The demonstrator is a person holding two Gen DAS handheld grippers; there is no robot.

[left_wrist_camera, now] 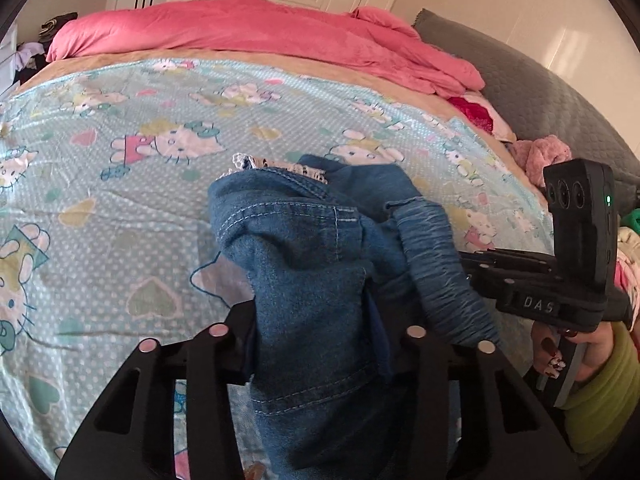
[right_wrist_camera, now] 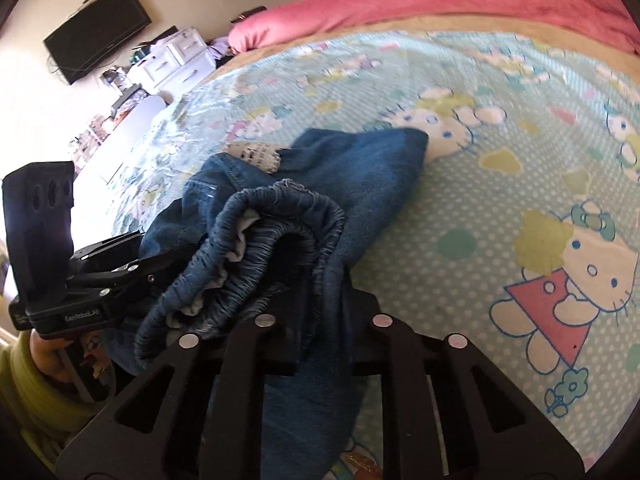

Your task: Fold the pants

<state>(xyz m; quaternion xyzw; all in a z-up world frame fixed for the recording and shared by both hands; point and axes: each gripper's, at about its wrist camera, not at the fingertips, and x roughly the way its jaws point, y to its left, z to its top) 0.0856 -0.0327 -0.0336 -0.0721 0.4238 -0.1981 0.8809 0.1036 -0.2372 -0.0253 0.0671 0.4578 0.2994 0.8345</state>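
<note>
1. We see left gripper jaws clamped on denim jeans.
2. Right gripper is pinched tight on the jeans' elastic waistband.
3. Jeans lie bunched on cartoon-cat bedsheet.
4. Pink duvet lies beyond.

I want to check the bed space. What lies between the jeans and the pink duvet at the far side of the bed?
Only the bare cartoon-cat bedsheet and its tan border lie between the jeans and the pink duvet. The left wrist view shows it best.
</note>
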